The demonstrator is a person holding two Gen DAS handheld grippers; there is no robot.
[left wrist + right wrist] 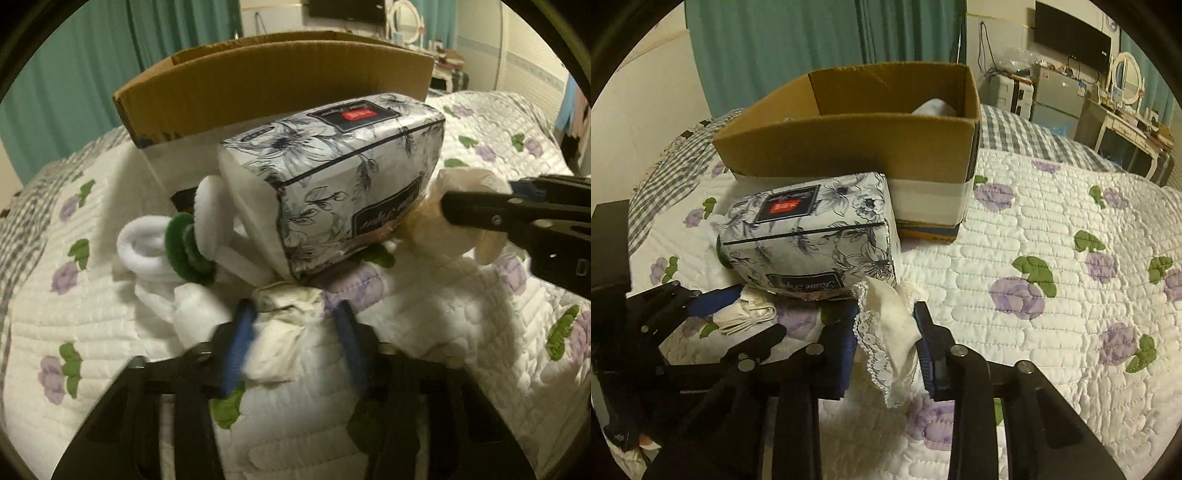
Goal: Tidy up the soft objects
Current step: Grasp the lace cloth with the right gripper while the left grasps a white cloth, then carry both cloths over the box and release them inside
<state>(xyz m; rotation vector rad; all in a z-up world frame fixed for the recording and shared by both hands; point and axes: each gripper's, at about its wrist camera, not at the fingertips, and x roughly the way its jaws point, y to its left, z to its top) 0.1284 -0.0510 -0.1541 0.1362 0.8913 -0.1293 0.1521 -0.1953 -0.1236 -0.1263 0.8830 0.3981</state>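
lace cloth point(890, 332) sits pinched in the right gripper point(886, 354); left gripper point(291, 339) clamps a white bundle point(284, 332) beside the tissue pack point(332, 177) on the bed point(1052, 221).

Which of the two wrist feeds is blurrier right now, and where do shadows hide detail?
Left wrist view: the blue fingertips are motion-smeared, and the tissue pack is slightly soft. Right wrist view: sharper; lace on the cream cloth is crisp, but the cardboard box interior is shadowed. Both bow straight lines at the edges.
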